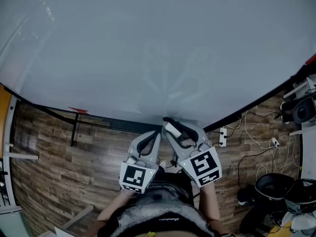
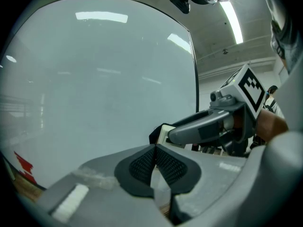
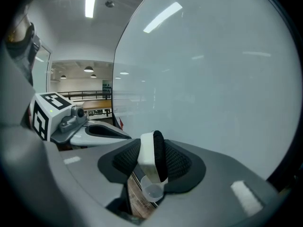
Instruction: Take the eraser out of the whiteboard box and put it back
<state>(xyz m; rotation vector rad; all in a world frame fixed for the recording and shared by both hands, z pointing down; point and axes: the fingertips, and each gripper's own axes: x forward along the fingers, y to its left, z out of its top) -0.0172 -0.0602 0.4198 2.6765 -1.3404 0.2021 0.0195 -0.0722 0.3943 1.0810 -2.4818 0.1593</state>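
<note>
Eraser (image 3: 147, 150) clamped edge-on between right gripper (image 3: 152, 157) fingers, held just off whiteboard (image 1: 148, 43) lower edge. Left gripper (image 2: 155, 162) fingers closed together, empty. For return: firm grip, eraser level, straight descent (box not clearly visible).

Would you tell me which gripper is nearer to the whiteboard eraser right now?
Right. The right gripper is clamped on the eraser; the left gripper, shut and empty, sits just beside it on its left.
</note>
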